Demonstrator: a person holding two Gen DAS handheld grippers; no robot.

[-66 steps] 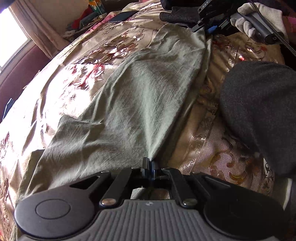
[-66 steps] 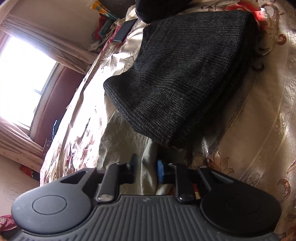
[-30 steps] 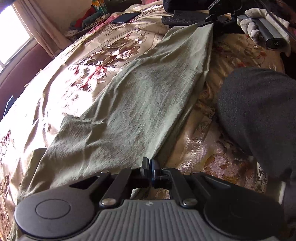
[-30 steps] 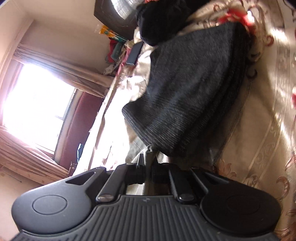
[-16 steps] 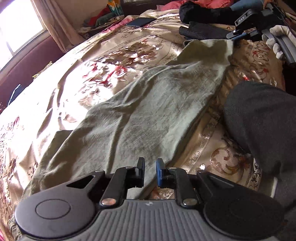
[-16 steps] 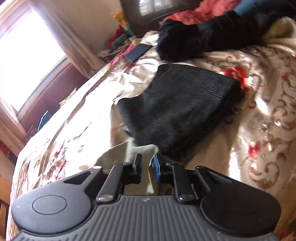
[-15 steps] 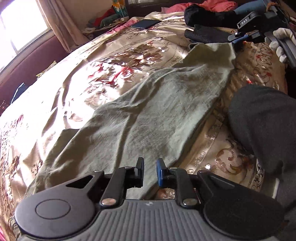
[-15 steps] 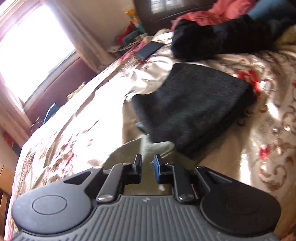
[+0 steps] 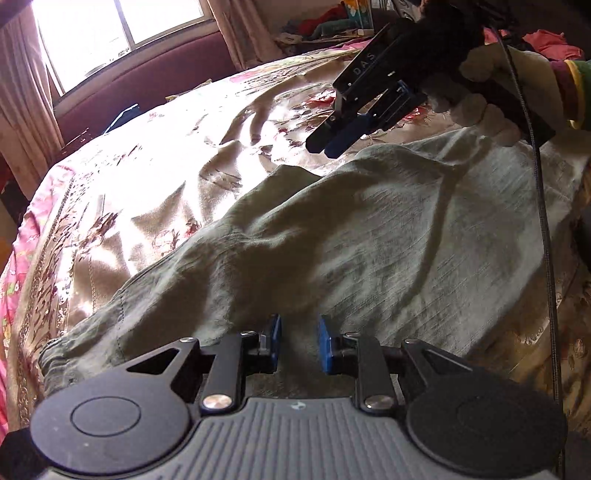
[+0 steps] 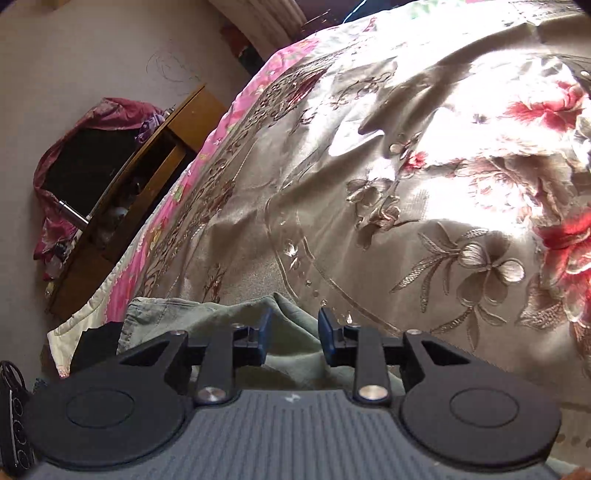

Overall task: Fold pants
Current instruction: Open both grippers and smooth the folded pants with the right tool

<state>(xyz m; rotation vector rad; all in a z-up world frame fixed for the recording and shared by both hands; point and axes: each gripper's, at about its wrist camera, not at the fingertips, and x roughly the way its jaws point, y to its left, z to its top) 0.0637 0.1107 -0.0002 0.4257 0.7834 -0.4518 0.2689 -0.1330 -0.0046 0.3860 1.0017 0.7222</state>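
Note:
The olive-green pants (image 9: 369, 243) lie spread and wrinkled across the flowered bedspread (image 9: 155, 162), waistband at the lower left. My left gripper (image 9: 298, 341) is open and empty, low over the middle of the pants. My right gripper (image 9: 325, 146) shows in the left wrist view, held in a white-gloved hand above the far edge of the pants. In its own view the right gripper (image 10: 293, 330) is open and empty, with a pants edge (image 10: 207, 317) just beneath its fingers.
A window (image 9: 110, 33) and a maroon headboard (image 9: 155, 88) are behind the bed. A wooden cabinet (image 10: 125, 206) with a red cloth stands beside the bed's left edge. Piled clothes (image 9: 332, 26) lie at the far end. A black cable (image 9: 546, 221) hangs at the right.
Both grippers let go of the pants and opened wider. Both views swung left toward the waistband end. The right gripper moved from the dark folded garment to above the pants' far edge.

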